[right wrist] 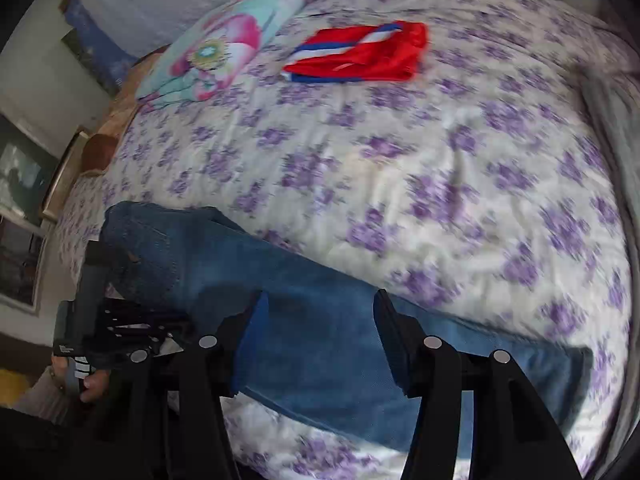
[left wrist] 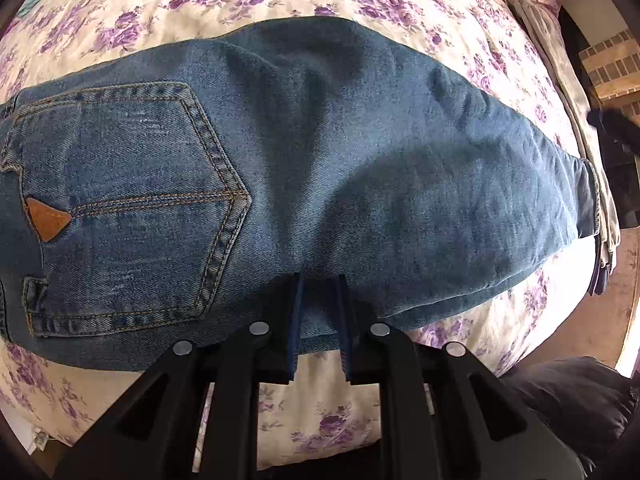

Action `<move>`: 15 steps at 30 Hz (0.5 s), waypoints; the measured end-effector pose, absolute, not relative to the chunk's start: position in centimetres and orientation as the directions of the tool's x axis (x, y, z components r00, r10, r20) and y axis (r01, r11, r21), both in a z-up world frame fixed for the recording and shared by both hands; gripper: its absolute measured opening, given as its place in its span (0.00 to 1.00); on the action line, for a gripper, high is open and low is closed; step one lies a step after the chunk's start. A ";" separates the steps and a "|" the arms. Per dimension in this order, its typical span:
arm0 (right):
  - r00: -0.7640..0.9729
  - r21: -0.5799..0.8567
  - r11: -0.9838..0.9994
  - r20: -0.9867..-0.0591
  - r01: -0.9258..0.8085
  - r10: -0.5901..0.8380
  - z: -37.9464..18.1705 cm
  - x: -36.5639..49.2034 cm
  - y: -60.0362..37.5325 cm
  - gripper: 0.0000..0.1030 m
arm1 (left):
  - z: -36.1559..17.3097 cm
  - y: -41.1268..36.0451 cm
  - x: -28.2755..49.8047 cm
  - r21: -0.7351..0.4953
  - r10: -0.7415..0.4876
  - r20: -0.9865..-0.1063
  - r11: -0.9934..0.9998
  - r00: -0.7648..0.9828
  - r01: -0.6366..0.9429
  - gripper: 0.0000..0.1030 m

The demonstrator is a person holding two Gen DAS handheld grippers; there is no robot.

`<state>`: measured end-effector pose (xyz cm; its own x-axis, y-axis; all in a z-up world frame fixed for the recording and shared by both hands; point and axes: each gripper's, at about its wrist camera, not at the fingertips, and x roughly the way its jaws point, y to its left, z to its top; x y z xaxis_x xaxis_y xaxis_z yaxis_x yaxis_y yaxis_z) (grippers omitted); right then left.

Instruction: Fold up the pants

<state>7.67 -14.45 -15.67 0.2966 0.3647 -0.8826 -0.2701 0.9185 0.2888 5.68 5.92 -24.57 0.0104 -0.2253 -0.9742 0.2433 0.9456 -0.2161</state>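
Observation:
Blue jeans (left wrist: 320, 168) lie folded on the floral bed cover, back pocket (left wrist: 132, 204) at the left, waistband at the far left. My left gripper (left wrist: 319, 284) hovers at the jeans' near edge, jaws a narrow gap apart, with denim showing between them; whether they pinch it I cannot tell. In the right wrist view the jeans (right wrist: 312, 344) stretch from left to lower right. My right gripper (right wrist: 318, 304) is open, jaws wide apart above the jeans, holding nothing. The left gripper (right wrist: 104, 332) and the hand holding it show at the left.
The bed cover (right wrist: 400, 160) is white with purple flowers. Folded red, white and blue shorts (right wrist: 360, 54) lie at the far side. A turquoise and pink pillow (right wrist: 216, 44) lies at the back left. The bed's edge and floor (left wrist: 624, 240) are at the right.

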 end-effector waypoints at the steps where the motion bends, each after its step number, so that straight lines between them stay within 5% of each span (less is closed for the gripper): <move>1: 0.266 0.313 0.891 -0.874 -0.329 0.406 -15.9 9.4 -12.0 0.60 | -24.7 5.7 5.7 -0.210 -0.220 -0.975 0.946 0.015 0.245 0.14; 9: -0.003 0.388 0.728 -0.884 -0.565 0.468 -21.4 17.1 0.8 0.60 | -24.9 6.1 5.1 -0.238 -0.248 -0.968 0.951 0.026 0.195 0.14; 13: -0.109 0.492 0.678 -0.844 -0.546 0.524 -22.6 18.4 2.1 0.33 | -25.1 6.8 5.0 -0.266 -0.273 -0.962 0.951 0.026 0.157 0.14; 15: -0.140 0.508 0.662 -0.838 -0.551 0.527 -22.9 18.9 2.8 0.29 | -25.2 7.0 4.9 -0.275 -0.281 -0.959 0.951 0.023 0.144 0.14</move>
<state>18.87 2.80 -22.91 -0.1401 0.5273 -0.8381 -0.5512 0.6616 0.5084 4.94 7.05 -25.19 0.0229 -0.2810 -0.9594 0.1445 0.9505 -0.2749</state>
